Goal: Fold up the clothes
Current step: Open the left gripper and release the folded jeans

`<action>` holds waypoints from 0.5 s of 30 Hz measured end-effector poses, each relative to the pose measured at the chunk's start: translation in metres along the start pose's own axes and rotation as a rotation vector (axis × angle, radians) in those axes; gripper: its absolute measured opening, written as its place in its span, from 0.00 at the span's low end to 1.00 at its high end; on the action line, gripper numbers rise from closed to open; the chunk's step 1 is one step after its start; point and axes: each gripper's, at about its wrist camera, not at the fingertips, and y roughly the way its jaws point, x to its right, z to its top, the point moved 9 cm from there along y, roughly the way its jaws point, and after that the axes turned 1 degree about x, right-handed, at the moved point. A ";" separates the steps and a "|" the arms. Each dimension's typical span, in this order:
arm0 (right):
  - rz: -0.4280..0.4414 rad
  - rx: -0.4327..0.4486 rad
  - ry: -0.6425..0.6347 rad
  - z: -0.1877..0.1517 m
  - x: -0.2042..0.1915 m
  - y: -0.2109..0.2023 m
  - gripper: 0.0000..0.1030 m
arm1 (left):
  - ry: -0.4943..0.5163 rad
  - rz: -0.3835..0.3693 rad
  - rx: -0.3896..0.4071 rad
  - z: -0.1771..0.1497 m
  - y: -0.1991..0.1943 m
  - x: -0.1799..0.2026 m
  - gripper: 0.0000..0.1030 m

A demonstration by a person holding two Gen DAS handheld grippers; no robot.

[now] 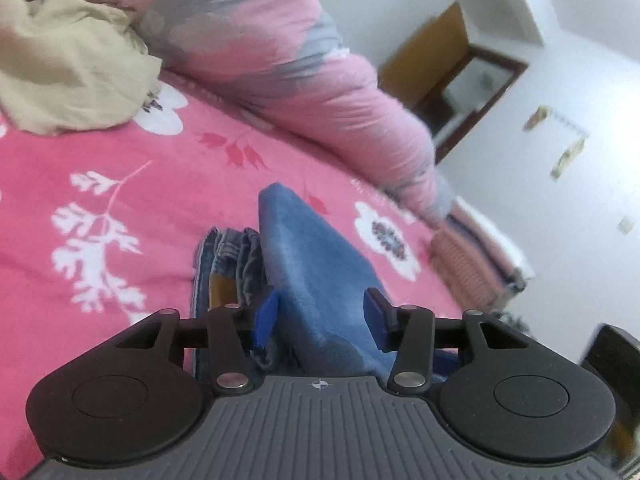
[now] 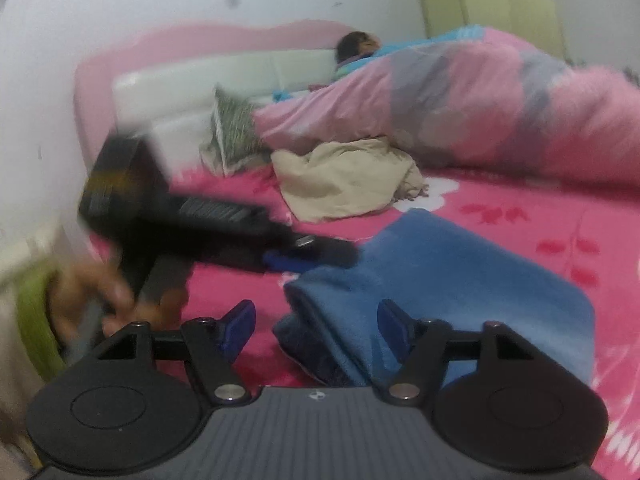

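Bed [image 1: 100, 200] under a hot-pink sheet printed with white flowers and sprigs; white walls around, wooden door frame past the far edge in the left wrist view. Padded white headboard [image 2: 192, 108] with pink surround at the head edge. Pink-and-grey quilt [image 2: 460, 108] heaped along the far side, a person lying beneath it, only the head showing. Patterned pillow [image 2: 234, 128] against the headboard. Beige garment [image 2: 344, 184] crumpled mid-bed, just beside the quilt.

No readable writing or brand anywhere; frames motion-blurred.

Blue fleece garment [image 2: 448, 276] folded on the sheet toward the near edge, long axis running from the near edge obliquely toward the quilt, folded end raised. Denim piece [image 1: 232, 264] under it, waistband showing at one side.

Left gripper [image 1: 322, 312]: fingers part-spread, fleece fold rising between them, left pad against the cloth, right pad apparently clear; no firm pinch visible. Right gripper [image 2: 318, 322]: fingers released, wide apart, fleece edge in the gap, left pad well clear of it.
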 end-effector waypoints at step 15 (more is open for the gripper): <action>-0.223 0.025 -0.349 -0.008 -0.039 0.029 0.11 | -0.013 0.138 0.054 0.002 -0.011 -0.018 0.07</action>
